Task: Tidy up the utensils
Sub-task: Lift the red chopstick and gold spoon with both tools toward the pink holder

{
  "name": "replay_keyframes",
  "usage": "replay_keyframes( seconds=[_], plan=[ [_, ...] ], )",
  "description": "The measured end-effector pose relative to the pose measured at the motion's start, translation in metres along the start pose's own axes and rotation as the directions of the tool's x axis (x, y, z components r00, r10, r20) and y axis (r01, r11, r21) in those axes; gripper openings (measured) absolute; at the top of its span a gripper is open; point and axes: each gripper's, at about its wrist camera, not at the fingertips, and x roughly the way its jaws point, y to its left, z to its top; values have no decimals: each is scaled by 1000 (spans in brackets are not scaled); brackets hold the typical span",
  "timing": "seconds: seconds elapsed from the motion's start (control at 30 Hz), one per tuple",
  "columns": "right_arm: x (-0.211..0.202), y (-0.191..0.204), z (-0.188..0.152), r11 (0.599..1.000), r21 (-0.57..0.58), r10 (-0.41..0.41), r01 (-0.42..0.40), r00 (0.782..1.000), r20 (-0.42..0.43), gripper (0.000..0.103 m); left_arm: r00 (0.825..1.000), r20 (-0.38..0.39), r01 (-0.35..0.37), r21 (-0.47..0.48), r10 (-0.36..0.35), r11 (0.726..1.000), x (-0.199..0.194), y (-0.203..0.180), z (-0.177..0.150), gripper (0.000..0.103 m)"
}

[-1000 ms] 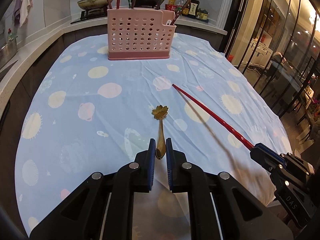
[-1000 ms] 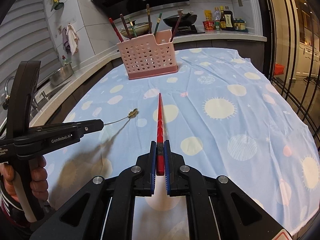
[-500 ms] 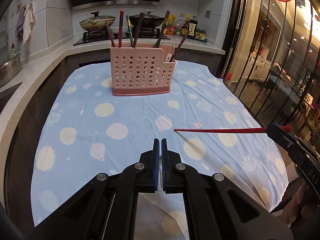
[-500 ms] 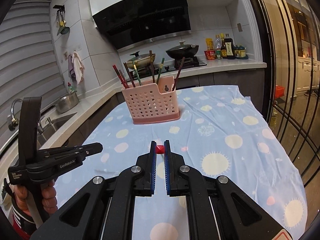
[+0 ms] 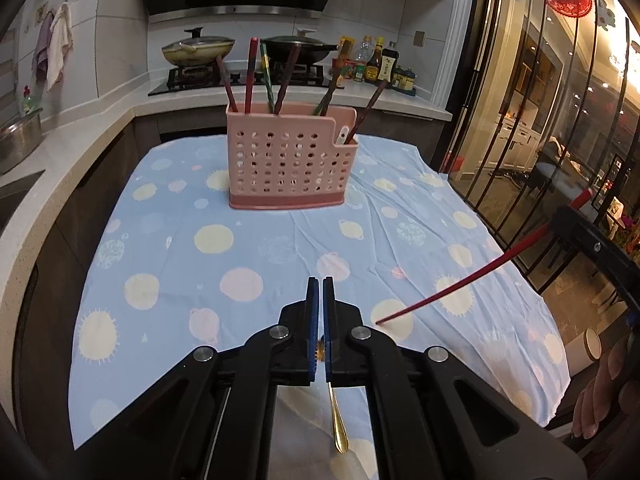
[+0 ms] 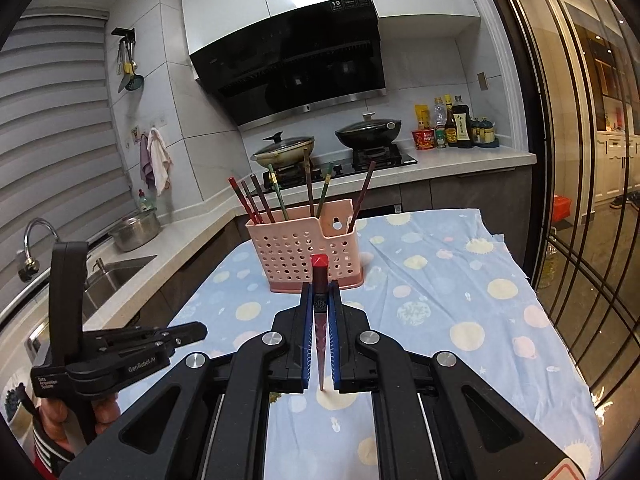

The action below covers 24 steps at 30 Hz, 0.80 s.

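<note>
Jaws of the left gripper [image 5: 319,292] are pressed together on a small gold spoon [image 5: 338,428], whose bowl hangs below them over the blue dotted tablecloth [image 5: 168,240]. The pink utensil holder [image 5: 290,158] stands upright at the far end, chopsticks leaning in it. At right, a red chopstick [image 5: 460,284] slants down from the right gripper [image 5: 576,220].

From the right wrist, that gripper [image 6: 320,300] clamps the chopstick [image 6: 320,312] near its thick end, thin tip apparently pointing back and down. The holder [image 6: 306,248] stands ahead; the left gripper [image 6: 192,330] is at lower left.
</note>
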Motion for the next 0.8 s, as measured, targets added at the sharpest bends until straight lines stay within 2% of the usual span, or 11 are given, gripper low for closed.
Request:
replay_keyframes(
  seconds=[0.13,0.3,0.4,0.8],
  plan=[
    [-7,0,-6,1000,16,5,-5,1000,-3,7,997,-79,9,-9,-10,1000,13,-2,-33,2],
    [-16,0,-9,999,31,8,-8,1000,0,7,981,-194,20,-29,-25,999,31,-4,-74,10],
    [-19,1,-11,1000,27,6,-6,1000,1,7,969,-243,26,-46,-36,999,41,-4,-90,10],
    [-23,1,-17,1000,26,0,0,1000,-1,7,968,-244,39,-55,-51,998,37,-7,-101,12]
  ],
)
